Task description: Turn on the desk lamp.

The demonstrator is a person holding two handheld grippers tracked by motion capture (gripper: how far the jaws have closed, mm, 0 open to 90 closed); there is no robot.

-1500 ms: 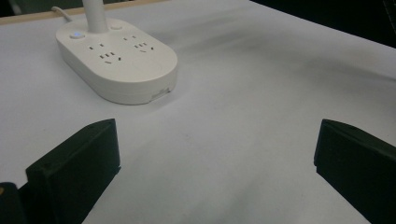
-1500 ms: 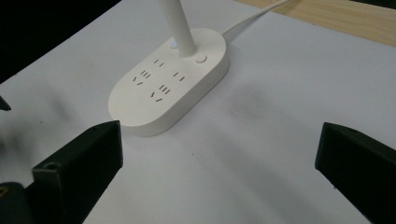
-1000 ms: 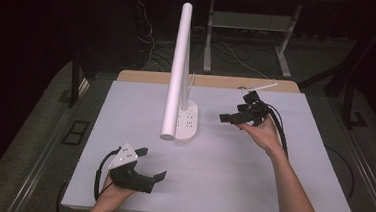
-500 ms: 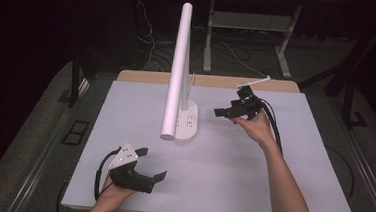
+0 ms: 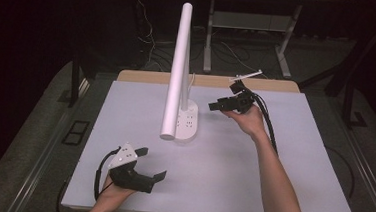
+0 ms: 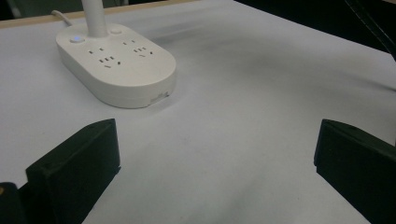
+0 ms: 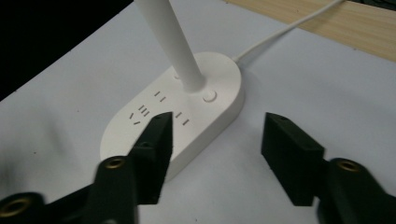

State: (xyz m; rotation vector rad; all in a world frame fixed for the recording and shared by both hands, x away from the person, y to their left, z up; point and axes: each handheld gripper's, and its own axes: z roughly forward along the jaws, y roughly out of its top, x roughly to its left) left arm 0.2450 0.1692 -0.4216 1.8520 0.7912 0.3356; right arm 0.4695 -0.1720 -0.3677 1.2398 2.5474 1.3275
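Note:
A white desk lamp stands mid-table, its tall tube point(image 5: 178, 70) rising from an oval base point(image 5: 188, 125) with sockets on top. My right gripper point(image 5: 215, 106) hovers just right of the base, pointing at it. In the right gripper view its jaws point(image 7: 217, 140) stand partly apart with nothing between them; they have just been closing. Beyond them are the base point(image 7: 219, 79), a round button point(image 7: 209, 96) and the stem point(image 7: 173, 42). My left gripper point(image 5: 153, 163) rests at the table's near left, open and empty, with the base point(image 6: 116, 65) ahead of its jaws point(image 6: 217, 154).
A white mat point(image 5: 221, 178) covers the table, with a wooden strip point(image 5: 208, 81) along the far edge. The lamp's white cable point(image 7: 280, 32) runs off over that strip. Dark floor, table legs and cables lie beyond.
My right gripper has moved left toward the lamp base and its jaws have narrowed. The left gripper has stayed where it was.

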